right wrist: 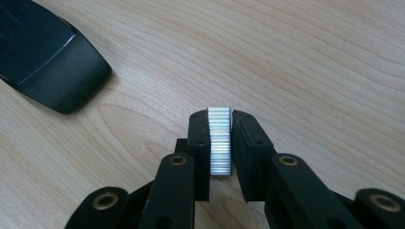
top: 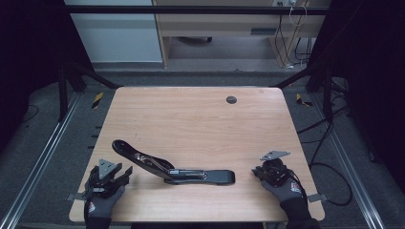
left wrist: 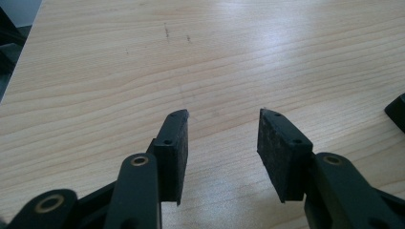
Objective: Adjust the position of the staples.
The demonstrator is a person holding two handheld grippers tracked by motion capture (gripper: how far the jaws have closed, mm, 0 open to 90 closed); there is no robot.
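Note:
A black stapler [top: 181, 171] lies swung open near the table's front edge, its base flat and its top arm raised toward the left. My right gripper [top: 258, 171] sits just right of the base end, shut on a silver strip of staples [right wrist: 219, 143] pinched between its pads [right wrist: 198, 143]. In the right gripper view the rounded end of the stapler [right wrist: 52, 62] lies at upper left. Left of the stapler, my left gripper [top: 125, 172] stands open over bare wood, with nothing between its fingertips [left wrist: 177, 129]. A black corner of the stapler [left wrist: 396, 110] shows at that view's right edge.
The wooden table [top: 191, 119] has a dark round grommet [top: 231, 99] near its far edge. Metal rails [top: 43, 152] run along both sides on the floor, with cables [top: 329, 167] at the right. A cabinet and desk stand beyond the table.

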